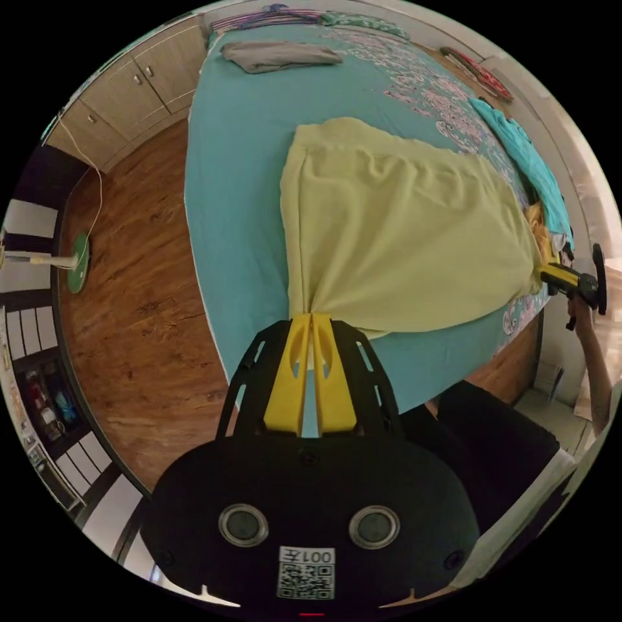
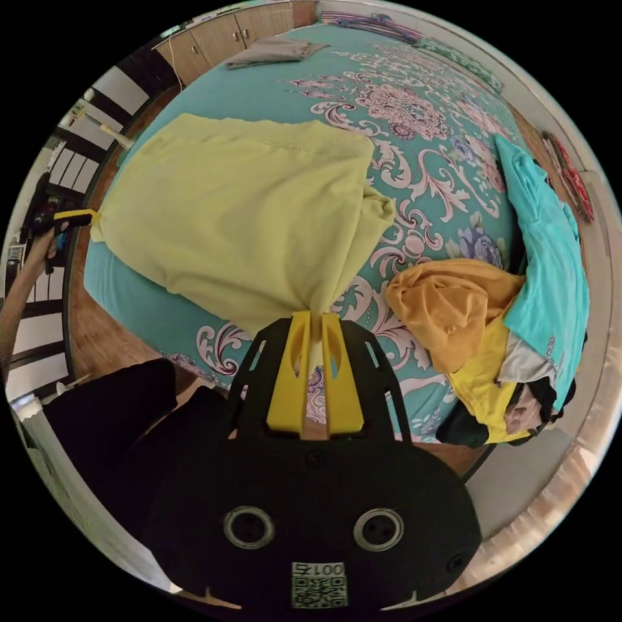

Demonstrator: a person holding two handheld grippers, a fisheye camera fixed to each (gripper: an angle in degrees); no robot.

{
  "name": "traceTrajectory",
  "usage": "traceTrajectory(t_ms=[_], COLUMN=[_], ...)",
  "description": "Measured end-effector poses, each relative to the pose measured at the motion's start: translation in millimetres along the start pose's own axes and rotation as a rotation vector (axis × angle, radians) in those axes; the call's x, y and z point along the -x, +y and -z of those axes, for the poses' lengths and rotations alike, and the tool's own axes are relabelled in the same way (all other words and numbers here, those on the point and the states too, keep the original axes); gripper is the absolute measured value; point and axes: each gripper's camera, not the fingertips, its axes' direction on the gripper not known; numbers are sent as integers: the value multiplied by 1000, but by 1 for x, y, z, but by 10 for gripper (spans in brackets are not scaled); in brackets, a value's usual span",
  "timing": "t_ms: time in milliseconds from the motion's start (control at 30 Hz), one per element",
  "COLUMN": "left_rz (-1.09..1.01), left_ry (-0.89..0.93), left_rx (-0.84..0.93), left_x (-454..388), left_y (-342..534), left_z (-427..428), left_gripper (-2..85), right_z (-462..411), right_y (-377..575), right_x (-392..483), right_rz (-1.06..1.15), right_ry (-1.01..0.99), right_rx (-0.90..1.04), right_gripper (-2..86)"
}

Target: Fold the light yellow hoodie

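Note:
The light yellow hoodie (image 1: pixel 395 240) hangs stretched between both grippers over the near edge of the bed. My left gripper (image 1: pixel 311 319) is shut on one bunched corner of it. In the right gripper view the hoodie (image 2: pixel 246 220) spreads over the teal sheet, and my right gripper (image 2: pixel 315 317) is shut on its other gathered corner. The right gripper (image 1: pixel 547 275) also appears at the far side of the left gripper view, held by a hand. The left gripper (image 2: pixel 87 217) shows at the left of the right gripper view, pinching the cloth.
The bed (image 1: pixel 246 194) has a teal flowered sheet (image 2: pixel 427 116). A folded grey garment (image 1: pixel 278 55) lies at its far end. A heap of orange, yellow and teal clothes (image 2: pixel 512 311) sits beside the hoodie. Wooden floor (image 1: pixel 129 272) and cabinets (image 1: pixel 136 84) lie to one side. The person's dark-clad legs (image 1: pixel 492 447) stand close.

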Motion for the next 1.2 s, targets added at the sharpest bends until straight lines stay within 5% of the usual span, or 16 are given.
traceTrajectory(t_ms=[233,533,700,967,1200], left_rz=[50,19,65,244,190], left_ry=[-49,-739,-614,-400,-367], left_rx=[-42,-341,-359,-91,-58], left_x=[-31,-140,-152,-76,-65], left_y=[-3,-13,-40,-22,13], left_z=[-47,-29,-48,-93,-94], left_gripper=[-8,-10,-9,9,48], right_z=[-54,24,57,34,5], right_y=[17,25,16,22,31], right_x=[99,60,53,26,45], right_rz=[310,114,182,186,180], right_ry=[439,240,408,-26,-27], right_rx=[-2,-172,-172,-38,-26], right_gripper=[9,12,12,100,87])
